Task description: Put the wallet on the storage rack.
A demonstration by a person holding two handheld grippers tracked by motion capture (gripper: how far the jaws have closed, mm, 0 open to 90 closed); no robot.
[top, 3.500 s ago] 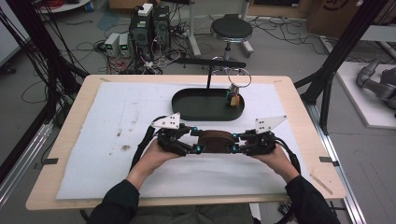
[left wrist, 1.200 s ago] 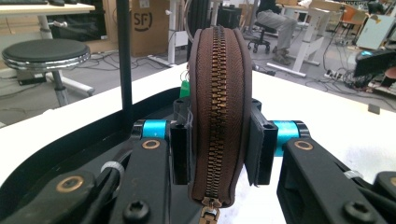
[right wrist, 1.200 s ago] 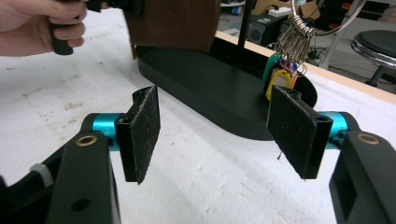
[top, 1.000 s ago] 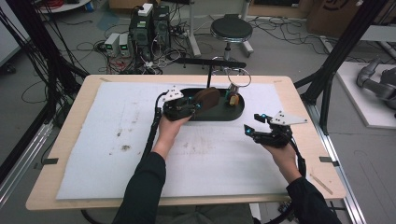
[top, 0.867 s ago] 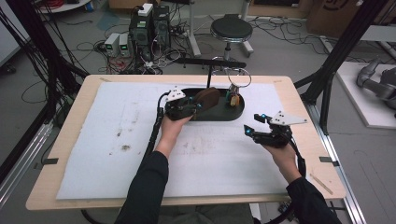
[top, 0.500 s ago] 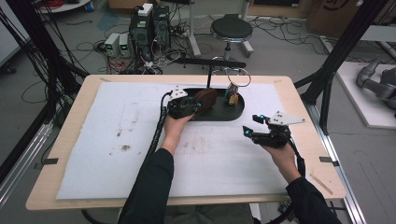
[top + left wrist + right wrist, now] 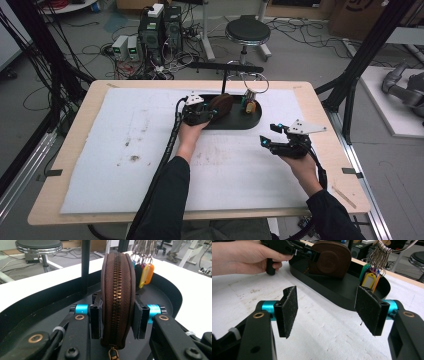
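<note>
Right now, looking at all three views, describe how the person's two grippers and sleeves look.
Both the left gripper and the right gripper have black bodies, turquoise collars and brass-coloured rivets. The flat pads are dark and felt-like. Each carries a grey three-cornered plate and trails a black cable. The sleeves are dark.

Brown pouch (image 7: 117,290) with a brassy zip, sitting on a black tray (image 7: 235,121); orange and yellow key tags (image 7: 146,275); black jaws with bright blue collars; white, stained mat (image 7: 125,150)
</note>
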